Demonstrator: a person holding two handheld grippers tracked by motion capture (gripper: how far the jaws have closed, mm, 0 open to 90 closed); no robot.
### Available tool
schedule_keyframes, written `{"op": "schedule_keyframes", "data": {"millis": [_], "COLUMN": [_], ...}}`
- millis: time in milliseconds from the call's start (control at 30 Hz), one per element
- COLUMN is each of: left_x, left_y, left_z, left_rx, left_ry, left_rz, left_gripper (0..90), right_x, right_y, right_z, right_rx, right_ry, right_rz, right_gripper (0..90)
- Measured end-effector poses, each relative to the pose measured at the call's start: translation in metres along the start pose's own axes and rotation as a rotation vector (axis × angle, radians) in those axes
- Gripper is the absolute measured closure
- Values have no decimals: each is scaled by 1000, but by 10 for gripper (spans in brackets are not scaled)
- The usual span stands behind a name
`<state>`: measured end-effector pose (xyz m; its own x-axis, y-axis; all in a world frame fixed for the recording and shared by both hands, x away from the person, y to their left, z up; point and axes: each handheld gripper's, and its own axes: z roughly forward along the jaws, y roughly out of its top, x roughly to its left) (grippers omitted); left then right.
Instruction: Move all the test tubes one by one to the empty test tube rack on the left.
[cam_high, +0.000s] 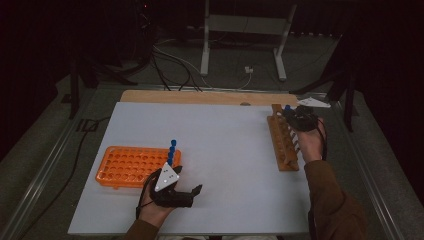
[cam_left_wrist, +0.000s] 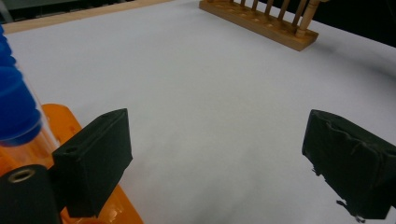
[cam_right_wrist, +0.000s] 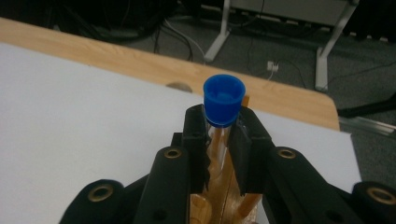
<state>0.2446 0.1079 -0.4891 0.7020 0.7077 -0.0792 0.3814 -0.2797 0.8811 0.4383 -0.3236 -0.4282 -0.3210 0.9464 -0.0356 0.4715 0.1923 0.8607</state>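
From above, the right tool is seen at the far end of the long wooden peg rack near the white counter's right edge, with a blue cap beside it, while the left tool is held spread just beside the near right corner of the flat orange plastic tube rack, well apart from the wooden rack, where blue-capped tubes are stood. Through the left gripper view, the black pads are shown wide apart over bare counter with nothing between them, the orange rack's edge and a capped tube at their left and the wooden rack far beyond. Through the right gripper view, the clear blue-capped test tube is seen pinched upright just under its cap, directly above the wooden rack.
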Motion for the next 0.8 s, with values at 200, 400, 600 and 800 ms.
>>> {"op": "schedule_keyframes", "data": {"millis": [200,400,600,800], "left_x": [-3,-5,-7,-11], "left_y": [0,1,2,5], "left_z": [3,4,7,10], "left_rx": [7,6,7,-1], "left_ry": [-13,-21,-14,1], "left_rz": [0,3,10,10], "left_gripper": [19,7,6,6], "right_x": [1,3,13,28], "right_y": [10,21,23,21], "right_z": [-15,-32,-43,-47], "right_rx": [-51,-95,-108,-105], "right_ry": [-1,5,42,86], "right_rz": [-10,-33,-62,-91], "right_gripper": [775,775,775,775]}}
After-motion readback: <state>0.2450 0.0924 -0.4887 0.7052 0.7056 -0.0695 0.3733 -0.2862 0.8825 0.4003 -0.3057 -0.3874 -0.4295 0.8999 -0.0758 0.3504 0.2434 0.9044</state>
